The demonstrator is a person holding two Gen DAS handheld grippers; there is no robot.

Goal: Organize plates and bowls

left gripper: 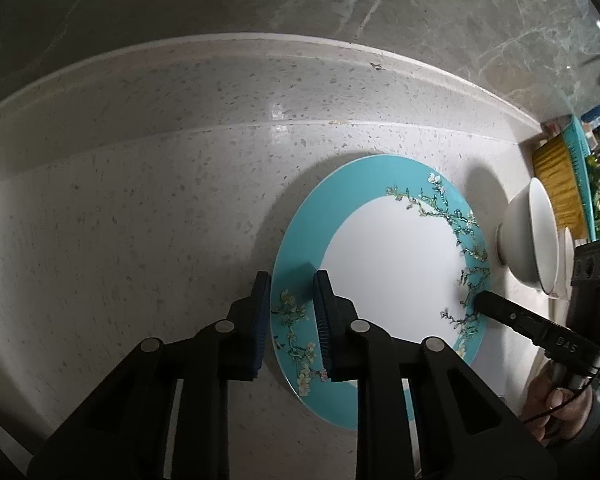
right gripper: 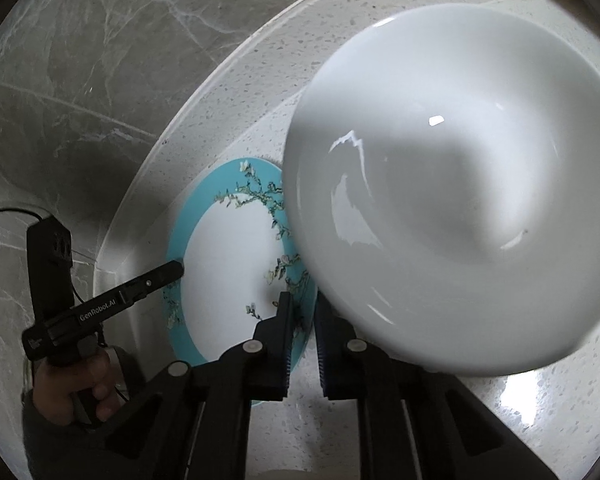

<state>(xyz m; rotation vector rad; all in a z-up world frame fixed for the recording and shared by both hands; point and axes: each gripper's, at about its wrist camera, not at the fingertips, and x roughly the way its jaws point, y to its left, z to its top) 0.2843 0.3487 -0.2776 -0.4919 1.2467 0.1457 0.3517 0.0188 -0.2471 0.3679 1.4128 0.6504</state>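
Plate partly behind white bowl

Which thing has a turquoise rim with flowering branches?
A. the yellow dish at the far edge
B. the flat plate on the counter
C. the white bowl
B: the plate lying on the counter has the turquoise rim with branches; the bowl is plain white.

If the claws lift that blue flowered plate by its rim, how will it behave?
The plate looks rigid and glossy, so it may slip between the pads. It lies flat on the counter, so getting under its thin rim seems awkward. Probably ceramic: likely to chip if it knocks the white bowl.
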